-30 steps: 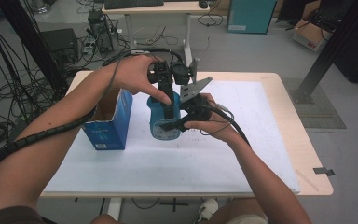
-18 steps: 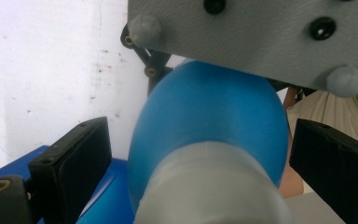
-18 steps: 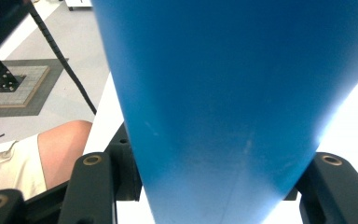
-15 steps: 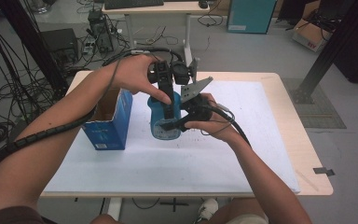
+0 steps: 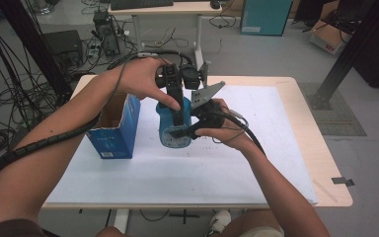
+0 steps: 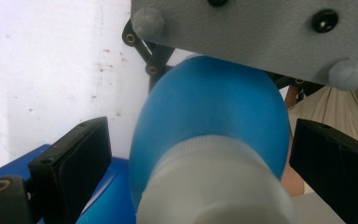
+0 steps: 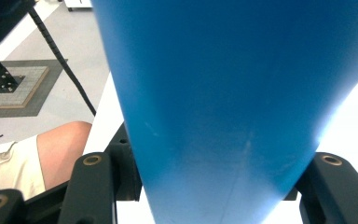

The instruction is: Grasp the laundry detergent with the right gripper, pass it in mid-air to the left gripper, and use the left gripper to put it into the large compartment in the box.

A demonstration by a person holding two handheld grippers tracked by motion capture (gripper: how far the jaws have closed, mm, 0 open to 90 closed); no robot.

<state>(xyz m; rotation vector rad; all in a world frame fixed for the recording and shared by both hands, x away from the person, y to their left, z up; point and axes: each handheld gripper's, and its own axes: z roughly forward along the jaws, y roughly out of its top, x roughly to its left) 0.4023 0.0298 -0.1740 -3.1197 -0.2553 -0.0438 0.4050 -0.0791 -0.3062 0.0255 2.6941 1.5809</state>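
Note:
A blue bottle [image 5: 168, 127] with a white cap stands upright on the white mat [image 5: 256, 158]. My right gripper [image 5: 178, 132] comes in from the right and is shut on the bottle's body; the blue wall [image 7: 223, 93] spans the gap between its jaws [image 7: 214, 186]. My left gripper [image 5: 176, 109] points down over the bottle's top. In the left gripper view the white cap [image 6: 214, 186] and blue shoulder [image 6: 214, 107] sit between its jaws, which stand wide on either side without touching, so that gripper [image 6: 196, 163] is open.
An open blue carton [image 5: 113, 131] stands just left of the bottle on the mat. The right gripper's grey plate [image 6: 261, 32] hangs above the bottle in the left gripper view. The wooden table edge [image 5: 325, 163] runs along the right.

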